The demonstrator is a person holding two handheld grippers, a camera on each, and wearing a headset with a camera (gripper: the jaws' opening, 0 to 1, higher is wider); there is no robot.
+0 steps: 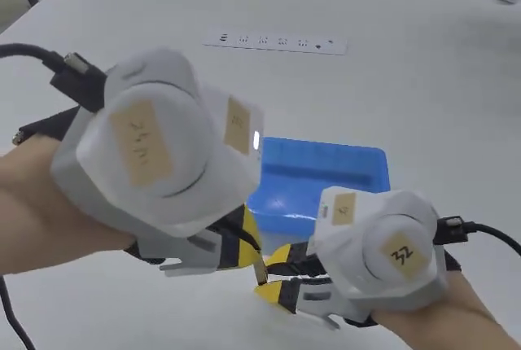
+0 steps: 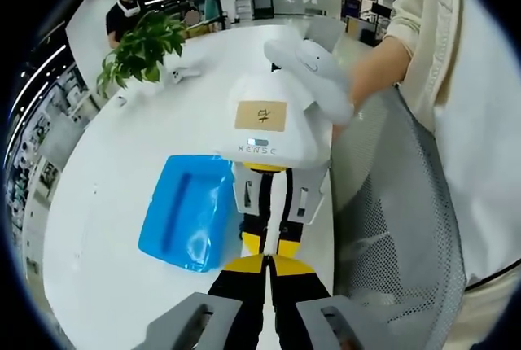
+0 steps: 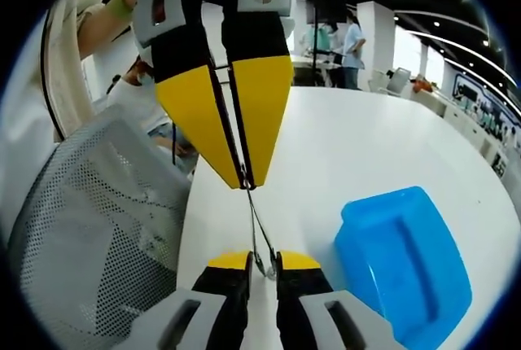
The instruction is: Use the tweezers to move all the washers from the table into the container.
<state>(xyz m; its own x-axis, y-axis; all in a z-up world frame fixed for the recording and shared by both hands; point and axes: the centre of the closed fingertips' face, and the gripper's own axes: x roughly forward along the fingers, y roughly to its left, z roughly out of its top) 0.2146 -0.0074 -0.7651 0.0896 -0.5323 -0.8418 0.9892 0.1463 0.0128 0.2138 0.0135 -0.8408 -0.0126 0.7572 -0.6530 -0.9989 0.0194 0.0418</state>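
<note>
Left hand-held gripper [image 3: 244, 181] clenches the tweezers [image 3: 254, 220]; right hand-held gripper [image 3: 262, 264] flanks their far end, grip indiscernible. Blue container [image 1: 326, 177], partly hidden, lies just beyond both.

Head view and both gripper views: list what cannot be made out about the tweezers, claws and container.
- Thin metal tweezers: head view, lost where the left claw meets the right claw.
- Right claw: right gripper view, too fine to tell whether it pinches the tweezers or flanks them.
- Blue plastic container: head view, near part hidden behind the claws' white housings; glare blurs its floor.
</note>
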